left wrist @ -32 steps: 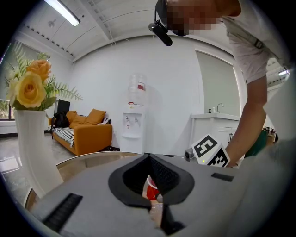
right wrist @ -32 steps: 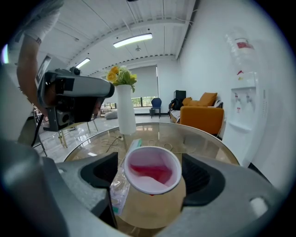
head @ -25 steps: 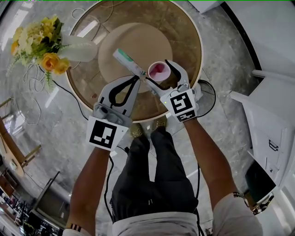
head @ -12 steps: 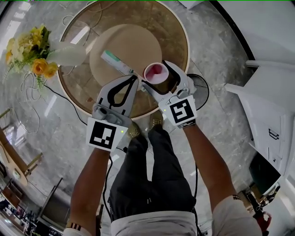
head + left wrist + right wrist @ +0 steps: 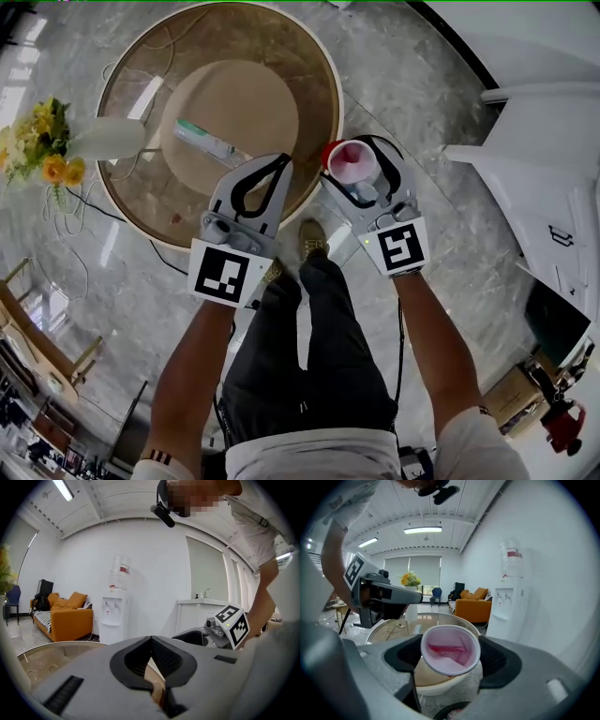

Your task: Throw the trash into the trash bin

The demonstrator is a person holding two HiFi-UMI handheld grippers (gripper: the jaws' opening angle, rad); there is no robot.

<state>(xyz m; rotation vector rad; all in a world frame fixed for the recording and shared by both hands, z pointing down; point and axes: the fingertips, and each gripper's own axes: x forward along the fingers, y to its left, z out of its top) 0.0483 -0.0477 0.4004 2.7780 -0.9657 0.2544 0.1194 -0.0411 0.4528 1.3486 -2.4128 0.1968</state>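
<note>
My right gripper is shut on a pink-lined paper cup, held upright just off the right edge of the round glass table. In the right gripper view the cup fills the space between both jaws, and a dark round rim shows below it. My left gripper is shut with nothing in it, over the table's near edge; its tips meet. A white and green tube lies on the tan round centre of the table.
A white vase with yellow flowers and loose cables sit at the table's left. White cabinets stand to the right. A water dispenser and an orange sofa stand by the far wall. The person's legs are below.
Both grippers have moved right, away from the table's centre. The right one carried the cup up and past the table's edge. The tube stayed on the table.
</note>
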